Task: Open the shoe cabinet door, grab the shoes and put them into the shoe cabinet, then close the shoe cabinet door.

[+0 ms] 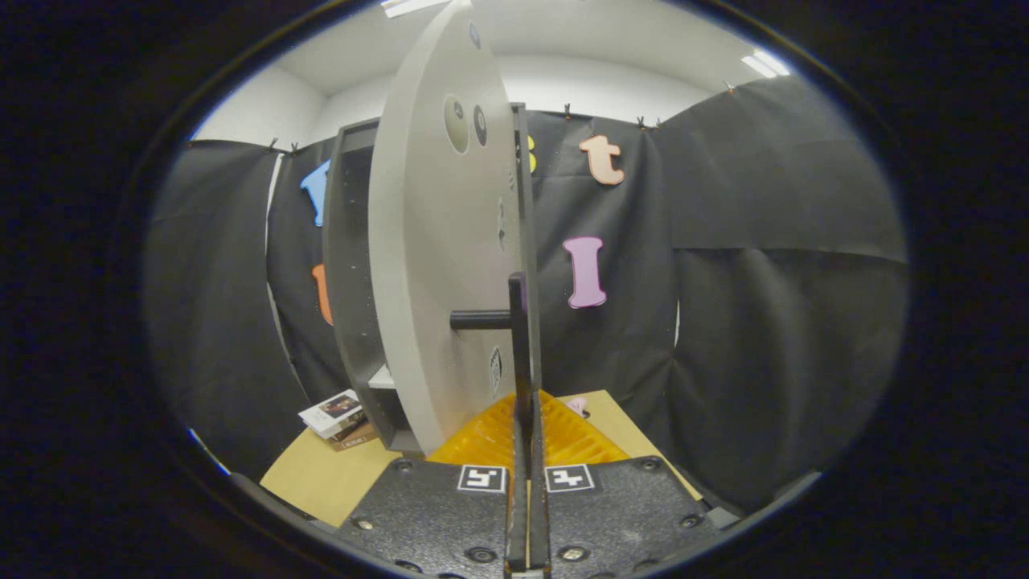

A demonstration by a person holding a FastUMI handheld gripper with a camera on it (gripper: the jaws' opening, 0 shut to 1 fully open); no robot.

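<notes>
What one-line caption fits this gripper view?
Gripper shut on the handle of the open shoe cabinet door.

Dim booth, lit by ceiling strip lights (768, 63) overhead; pale cabinet door (434, 265) catches soft light, no glare; fisheye bends straight edges strongly toward rim; gripper (527, 418) fingers closed together, sharp.

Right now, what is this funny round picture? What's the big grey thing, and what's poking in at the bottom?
A person holds a claw with two fingers. A camera riding on it took this picture, looking forward along the fingers. Its lens makes straight things look curved. The grey thing is the shoe cabinet's door, standing open. The claw is pinched shut on the door's dark handle. Behind the door is the cabinet, on a tan table, beside a small stack of what look like books.
</notes>
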